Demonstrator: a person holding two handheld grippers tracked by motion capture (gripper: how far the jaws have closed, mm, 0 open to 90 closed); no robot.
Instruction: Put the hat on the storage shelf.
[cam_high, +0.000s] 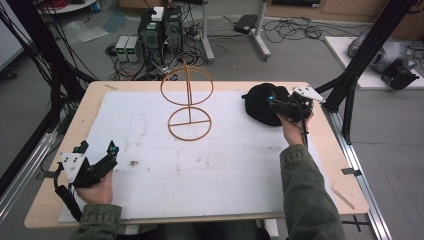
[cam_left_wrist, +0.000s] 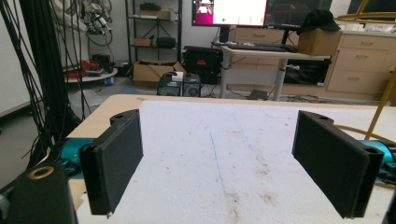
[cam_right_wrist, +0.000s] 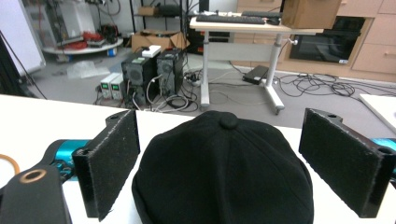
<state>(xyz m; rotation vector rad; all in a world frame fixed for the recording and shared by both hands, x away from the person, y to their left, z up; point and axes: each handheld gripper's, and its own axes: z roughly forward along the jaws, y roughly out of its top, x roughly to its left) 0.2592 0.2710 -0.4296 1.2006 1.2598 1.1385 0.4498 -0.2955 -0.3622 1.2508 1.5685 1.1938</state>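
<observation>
Black cap (cam_right_wrist: 224, 168) sits between the spread right gripper (cam_right_wrist: 233, 158), wooden stand (cam_high: 188, 102) nearby.

The black cap (cam_right_wrist: 224, 172) looks like soft, matt cloth with stitched panels and a cloth button on top. The right gripper (cam_right_wrist: 224, 158) has matt black jaws faced with rough, felt-like pads (cam_right_wrist: 114, 156). The counter (cam_high: 95, 102) is pale wood under a scuffed, stained white sheet (cam_high: 225, 155), and the ring stand (cam_high: 188, 100) looks like smooth light wood.

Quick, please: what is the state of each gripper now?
Left gripper: open, holding nothing, above the white mat.
Right gripper: open, jaws either side of the black cap, not closed on it.
</observation>
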